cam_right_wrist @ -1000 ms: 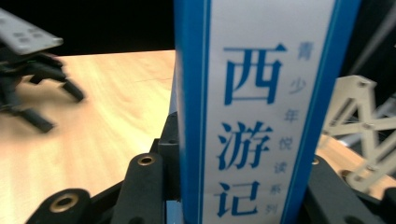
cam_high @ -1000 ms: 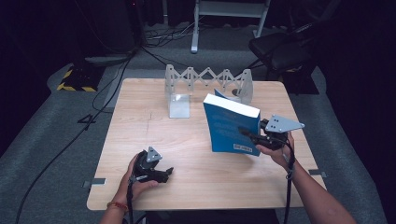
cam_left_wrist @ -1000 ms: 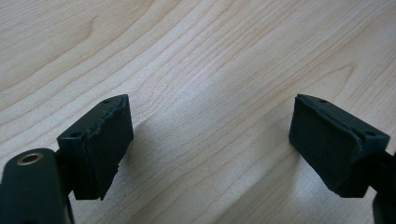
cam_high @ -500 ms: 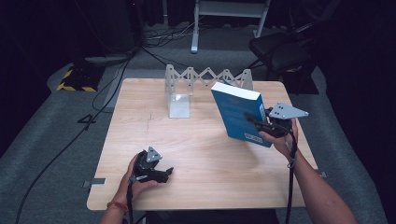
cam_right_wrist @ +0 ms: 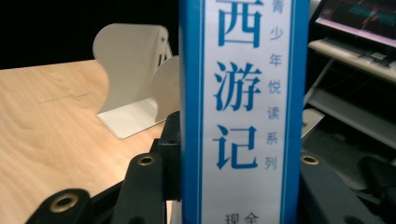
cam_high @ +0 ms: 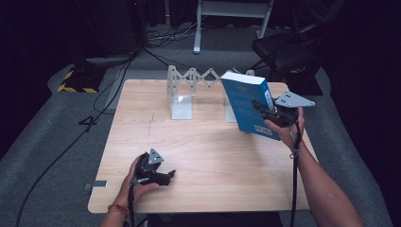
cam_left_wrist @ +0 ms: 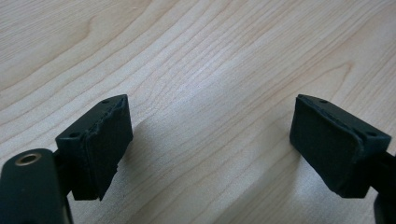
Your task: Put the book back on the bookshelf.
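Because the rack [cam_high: 208,90] at the far edge of the worktop [cam_high: 203,156] is built to keep things upright between its plates, the book [cam_high: 247,104] is carried standing on end rather than flat: in the high view the right gripper [cam_high: 265,111] holds it clear of the wood, just in front of the rack's right end and leaning a little toward the person. The grip sits low on the book's right side, which leaves the bottom edge free to be set down (a sensible hold for slotting it in, by the look of it). The left gripper [cam_high: 168,176] lies near the front edge, well apart from the book, resting in the hand as if it has no part to play for now.

In the left gripper view the two pads stand wide with only bare wood grain between them, so it holds nothing.

In the right gripper view the book's [cam_right_wrist: 243,107] blue-and-white spine rises straight up between the jaws, which clamp it from both sides. Behind it stand the cream plates of the rack [cam_right_wrist: 135,70], near and slightly left, so the open slot is probably where the book is headed.
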Available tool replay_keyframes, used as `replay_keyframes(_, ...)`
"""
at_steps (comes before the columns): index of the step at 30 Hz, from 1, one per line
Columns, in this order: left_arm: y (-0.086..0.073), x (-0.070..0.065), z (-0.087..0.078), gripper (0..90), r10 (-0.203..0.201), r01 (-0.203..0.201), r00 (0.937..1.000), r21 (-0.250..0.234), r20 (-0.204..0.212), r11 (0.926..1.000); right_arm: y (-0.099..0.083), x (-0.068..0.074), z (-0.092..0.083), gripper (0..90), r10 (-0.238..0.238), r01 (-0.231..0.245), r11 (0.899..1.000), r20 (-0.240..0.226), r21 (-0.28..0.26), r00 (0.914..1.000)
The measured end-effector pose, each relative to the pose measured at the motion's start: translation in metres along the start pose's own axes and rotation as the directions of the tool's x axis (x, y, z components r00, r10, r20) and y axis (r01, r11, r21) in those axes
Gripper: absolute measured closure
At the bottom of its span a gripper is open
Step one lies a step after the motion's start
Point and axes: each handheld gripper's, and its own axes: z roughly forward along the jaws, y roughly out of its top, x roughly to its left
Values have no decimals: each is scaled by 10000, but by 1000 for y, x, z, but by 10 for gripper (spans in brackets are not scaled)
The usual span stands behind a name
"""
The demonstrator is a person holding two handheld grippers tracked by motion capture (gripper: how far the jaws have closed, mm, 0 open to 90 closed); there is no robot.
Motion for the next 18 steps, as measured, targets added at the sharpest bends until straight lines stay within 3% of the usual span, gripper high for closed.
replay_keyframes(7, -1, 0, -1, 138, 71, -71, 10000, 11, 50, 10000, 11, -7, 10, 624, 251, -252, 9997, 215, 23, 9995)
replay_keyframes(18, -1, 0, -1, 135, 169, -169, 9998, 53, 97, 9998, 22, -14, 30, 623, 473, -473, 9989, 1014, -25, 9937)
